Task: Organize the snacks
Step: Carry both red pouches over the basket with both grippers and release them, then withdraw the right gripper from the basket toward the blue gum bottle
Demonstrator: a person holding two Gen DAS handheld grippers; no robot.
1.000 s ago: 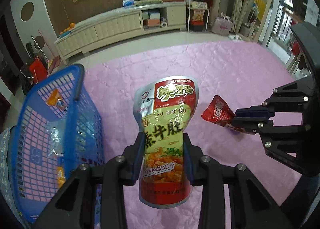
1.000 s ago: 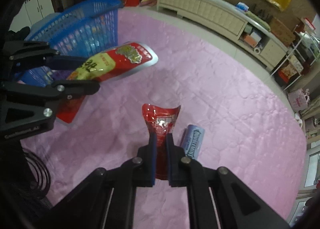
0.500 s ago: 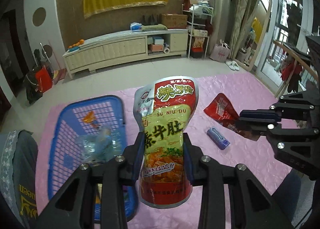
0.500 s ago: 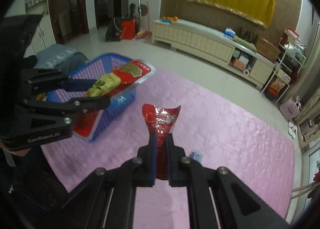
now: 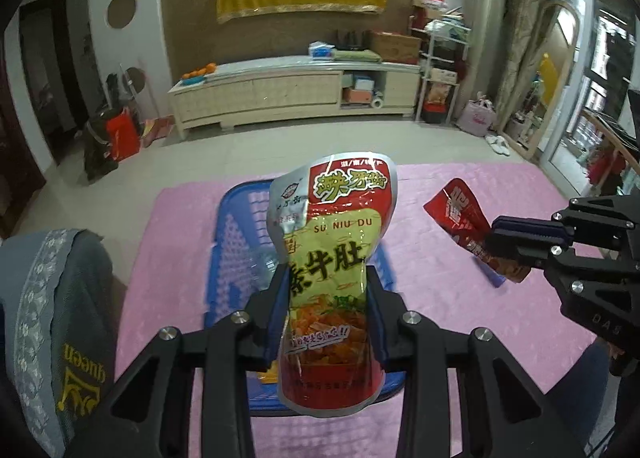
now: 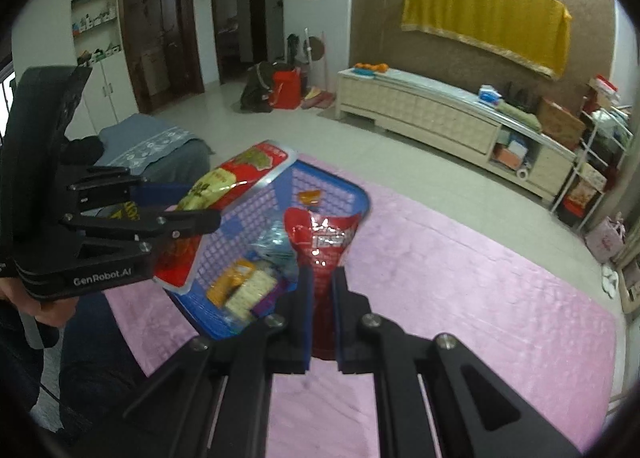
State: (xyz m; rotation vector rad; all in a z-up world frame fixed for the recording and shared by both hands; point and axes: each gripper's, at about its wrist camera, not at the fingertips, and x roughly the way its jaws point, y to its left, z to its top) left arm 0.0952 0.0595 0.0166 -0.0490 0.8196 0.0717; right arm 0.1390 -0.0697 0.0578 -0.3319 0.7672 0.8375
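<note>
My left gripper is shut on a tall red-and-yellow snack pouch, held upright in the air over the blue basket. From the right wrist view the same pouch hangs above the basket's near-left rim. My right gripper is shut on a small red snack packet, lifted beside the basket's right side. That packet shows at the right of the left wrist view, pinched by the right gripper. Several snacks lie inside the basket.
The basket stands on a pink quilted mat on a tiled floor. A small blue pack peeks out on the mat under the right gripper. A grey cushion lies left of the mat. A long cream cabinet lines the far wall.
Both grippers have risen with their packets and swung toward the basket. The basket, at the left before, now lies under the left pouch and close in front of the right gripper.
</note>
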